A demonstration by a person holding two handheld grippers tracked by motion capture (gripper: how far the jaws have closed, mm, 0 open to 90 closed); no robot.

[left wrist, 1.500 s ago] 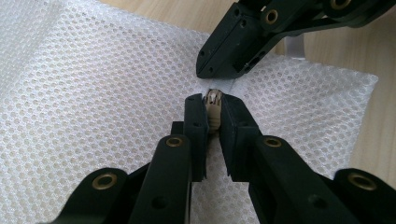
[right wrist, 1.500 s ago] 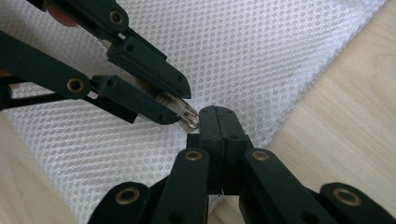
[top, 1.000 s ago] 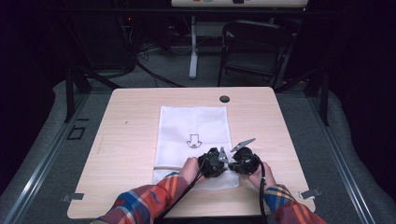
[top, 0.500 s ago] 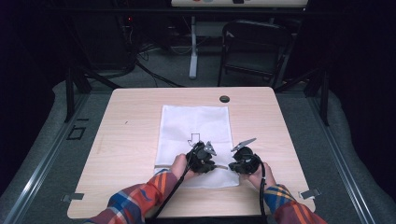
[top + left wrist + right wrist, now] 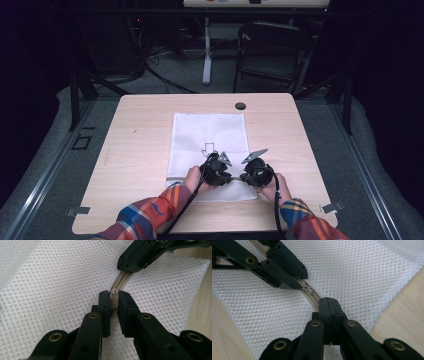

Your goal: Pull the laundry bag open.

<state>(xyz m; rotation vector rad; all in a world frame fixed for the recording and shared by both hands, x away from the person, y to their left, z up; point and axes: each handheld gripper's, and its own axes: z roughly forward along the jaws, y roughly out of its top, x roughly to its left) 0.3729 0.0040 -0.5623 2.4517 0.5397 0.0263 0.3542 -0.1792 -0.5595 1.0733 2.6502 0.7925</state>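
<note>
Since a second ago our left gripper (image 5: 218, 172) has slid leftward along the zipper (image 5: 121, 280), away from our right gripper (image 5: 253, 172), and now the two sit apart. The white mesh bag (image 5: 210, 135) lies flat in the middle of the wooden table (image 5: 140, 150), its near edge under our hands. Our left jaws pinch the zipper's slider (image 5: 114, 298). Our right jaws are pressed together on the zipper tape at the bag's near edge, close to its right corner
</note>
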